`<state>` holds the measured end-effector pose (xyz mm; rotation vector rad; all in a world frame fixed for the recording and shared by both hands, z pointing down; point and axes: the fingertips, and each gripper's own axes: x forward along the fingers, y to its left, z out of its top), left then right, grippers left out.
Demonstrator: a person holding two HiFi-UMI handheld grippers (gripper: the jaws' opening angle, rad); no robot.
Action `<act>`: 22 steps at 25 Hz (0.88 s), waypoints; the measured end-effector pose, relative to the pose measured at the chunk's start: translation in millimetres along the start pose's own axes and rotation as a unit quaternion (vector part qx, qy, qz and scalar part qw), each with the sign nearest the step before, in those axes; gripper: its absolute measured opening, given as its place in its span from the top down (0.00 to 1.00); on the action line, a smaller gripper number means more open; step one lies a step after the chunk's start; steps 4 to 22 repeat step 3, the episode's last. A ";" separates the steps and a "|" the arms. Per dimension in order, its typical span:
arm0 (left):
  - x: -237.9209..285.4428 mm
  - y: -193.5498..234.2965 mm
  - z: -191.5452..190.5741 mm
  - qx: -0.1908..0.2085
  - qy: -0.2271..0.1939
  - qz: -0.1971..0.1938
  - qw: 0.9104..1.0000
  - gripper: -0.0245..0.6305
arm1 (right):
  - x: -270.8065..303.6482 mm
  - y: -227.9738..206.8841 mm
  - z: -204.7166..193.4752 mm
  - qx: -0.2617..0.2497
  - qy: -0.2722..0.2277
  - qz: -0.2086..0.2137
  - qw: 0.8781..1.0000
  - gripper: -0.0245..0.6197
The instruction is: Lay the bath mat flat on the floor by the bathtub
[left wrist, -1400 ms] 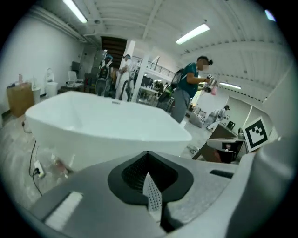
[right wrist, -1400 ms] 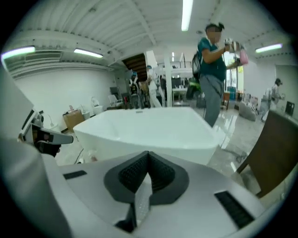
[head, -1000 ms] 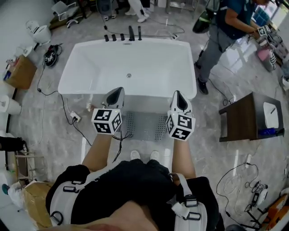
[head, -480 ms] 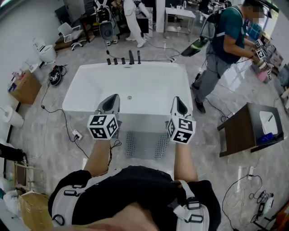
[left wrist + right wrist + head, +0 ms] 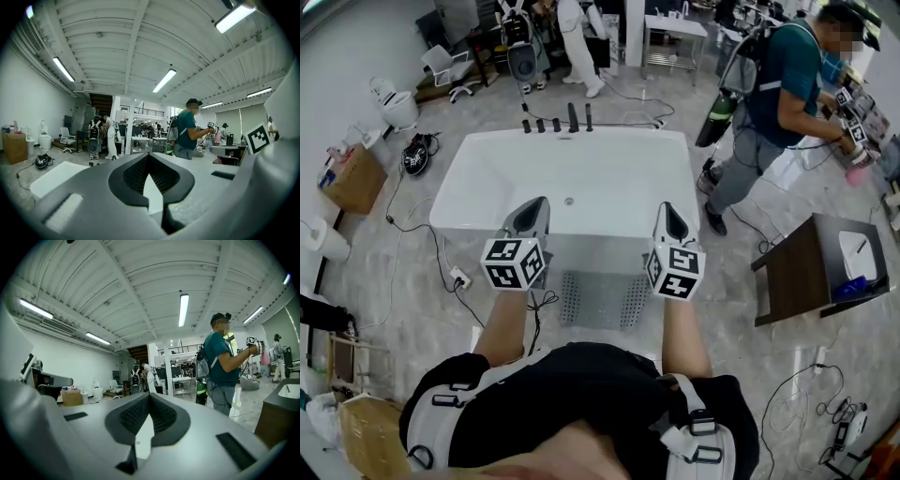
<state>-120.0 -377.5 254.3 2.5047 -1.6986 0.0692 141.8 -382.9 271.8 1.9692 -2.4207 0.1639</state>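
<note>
**Bath mat flat by the tub, both grippers shut and empty**

The grey bath mat (image 5: 602, 300) lies flat on the pale marbled floor (image 5: 412, 291). Its far edge sits right against the near side of the white bathtub (image 5: 478, 178). The person stands just behind the mat with both arms out.

The left gripper (image 5: 538, 202) and right gripper (image 5: 667, 208) are held up side by side, tips pointing out over the tub's near rim. In the head view the mat shows in the gap between the two marker cubes and lower in the frame, centred between the grippers. Neither gripper touches it — both are raised clear of the floor, and their own views look level across the room.

- **Left gripper view:** jaws pressed together with nothing in them; only a sliver of white tub shows past the tips.
- **Right gripper view:** the same — jaws clenched and empty.

Around the tub:
- A person in a teal shirt (image 5: 783, 80) with a backpack stands off its far right corner.
- A dark side table (image 5: 802, 272) stands right of the mat.
- A cardboard box (image 5: 352, 178) sits at the left.
- A power strip (image 5: 457, 278) with a black cable lies on the floor left of the mat.
</note>
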 end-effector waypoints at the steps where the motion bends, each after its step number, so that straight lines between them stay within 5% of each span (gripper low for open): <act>1: 0.5 -2.9 -0.9 -0.004 0.001 -0.003 1.000 0.96 | -0.9 -1.8 -0.9 0.000 0.002 0.001 1.000 0.95; 22: 0.8 -8.4 -2.1 -0.011 0.004 -0.006 1.000 0.96 | -3.1 -5.7 -2.5 0.001 0.005 0.002 1.000 0.95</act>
